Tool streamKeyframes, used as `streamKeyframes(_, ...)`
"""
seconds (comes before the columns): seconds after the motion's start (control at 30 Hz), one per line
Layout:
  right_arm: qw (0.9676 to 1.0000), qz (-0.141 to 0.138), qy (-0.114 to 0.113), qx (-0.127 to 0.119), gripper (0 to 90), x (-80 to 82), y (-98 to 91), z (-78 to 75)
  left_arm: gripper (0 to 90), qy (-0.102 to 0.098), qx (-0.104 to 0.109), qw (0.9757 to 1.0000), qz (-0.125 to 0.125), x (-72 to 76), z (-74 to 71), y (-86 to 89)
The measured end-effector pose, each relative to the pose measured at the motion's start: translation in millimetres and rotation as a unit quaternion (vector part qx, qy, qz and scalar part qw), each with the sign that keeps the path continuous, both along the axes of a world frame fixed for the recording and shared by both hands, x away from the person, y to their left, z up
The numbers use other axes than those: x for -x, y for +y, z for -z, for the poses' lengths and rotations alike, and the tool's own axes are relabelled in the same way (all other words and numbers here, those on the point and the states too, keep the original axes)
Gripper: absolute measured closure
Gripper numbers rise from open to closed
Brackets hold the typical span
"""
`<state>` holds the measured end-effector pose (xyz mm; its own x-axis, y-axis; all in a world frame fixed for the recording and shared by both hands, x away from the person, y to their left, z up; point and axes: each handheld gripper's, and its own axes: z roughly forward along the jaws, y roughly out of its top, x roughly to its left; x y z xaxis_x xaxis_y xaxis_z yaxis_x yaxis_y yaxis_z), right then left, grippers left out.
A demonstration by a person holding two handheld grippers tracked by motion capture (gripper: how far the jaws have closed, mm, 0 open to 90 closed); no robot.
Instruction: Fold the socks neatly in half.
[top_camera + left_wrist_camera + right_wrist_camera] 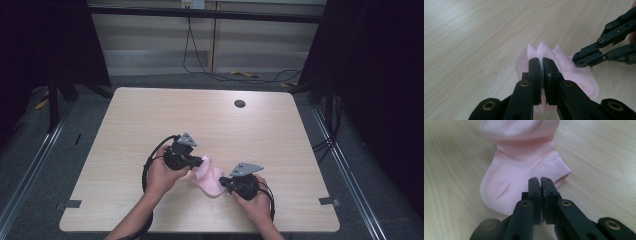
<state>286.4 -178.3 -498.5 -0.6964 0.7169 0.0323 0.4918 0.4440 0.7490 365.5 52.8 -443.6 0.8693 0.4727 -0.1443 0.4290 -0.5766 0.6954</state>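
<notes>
Nearest, right gripper [223, 182] clamped on the cuff edge of the pink sock [210, 177]. Sock lying near the front middle of the table [150, 115], bunched between both tools. Just beyond, left gripper [200, 161] pinched shut on a raised fold. Farther back, a dark round hole [240, 104].

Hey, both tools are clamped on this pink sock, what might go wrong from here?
1. The left tool pinches only a thin bunched fold of the pink sock, so that fold may slip free under tension.
2. The right tool bites just the cuff edge; pulling apart might stretch the knit or lose the grip.
</notes>
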Motion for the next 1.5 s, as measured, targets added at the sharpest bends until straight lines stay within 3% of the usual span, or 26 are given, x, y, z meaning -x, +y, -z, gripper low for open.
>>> streamKeyframes(1.13, 1.0000, 0.002, -0.003, -0.003, 87.1, 0.1, 0.1, 0.9, 85.8, 0.009, -0.016, 0.9987, 0.047, 17.9, 8.4, -29.7)
streamKeyframes(1.5, 1.0000, 0.005, -0.007, -0.001, 86.9, -0.3, 0.8, 1.4, 85.3, 0.011, -0.016, 0.9986, 0.049, 22.1, 15.2, -35.8)
